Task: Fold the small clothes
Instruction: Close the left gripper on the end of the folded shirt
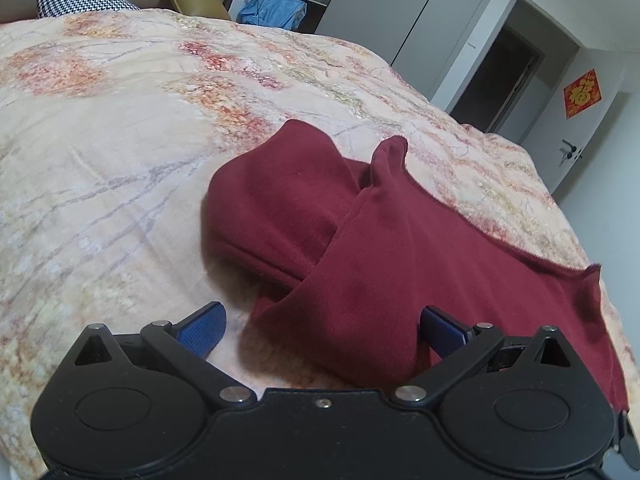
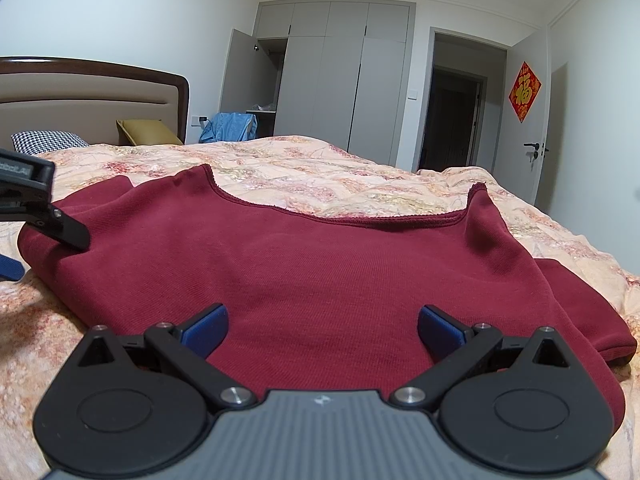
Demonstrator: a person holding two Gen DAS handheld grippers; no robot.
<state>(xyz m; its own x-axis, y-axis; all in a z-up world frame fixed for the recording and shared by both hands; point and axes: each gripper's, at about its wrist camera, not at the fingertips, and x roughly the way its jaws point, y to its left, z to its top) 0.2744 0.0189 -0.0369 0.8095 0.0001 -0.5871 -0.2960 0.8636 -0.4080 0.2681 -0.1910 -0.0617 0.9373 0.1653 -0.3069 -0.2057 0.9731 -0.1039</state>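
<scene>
Lying on the floral bedspread (image 2: 320,176) of the bed, a dark red knit top (image 2: 304,272) is seen spread with its scalloped neckline (image 2: 340,220) turned toward twelve o'clock in the right wrist view. In the left wrist view the same garment (image 1: 360,248) is shown with one sleeve (image 1: 276,184) folded across the body toward ten o'clock, a raised fold standing at twelve o'clock.

The left gripper (image 1: 322,326) is held with its blue pads wide apart, nothing being clasped; the right-hand pad is partly hidden behind the cloth edge. The right gripper (image 2: 322,330) is likewise spread wide over the lower part of the garment, with no fabric pinched. Part of the left gripper's black frame is seen at nine o'clock in the right wrist view, just above the garment's edge.

Farther out, a houndstooth pillow (image 2: 48,140) and a mustard cushion (image 2: 146,132) are placed near the padded headboard (image 2: 92,92) at ten o'clock. Grey wardrobes (image 2: 344,80), a blue cloth heap (image 2: 230,126), an open doorway (image 2: 456,108) and a red wall ornament (image 2: 524,91) are set beyond.
</scene>
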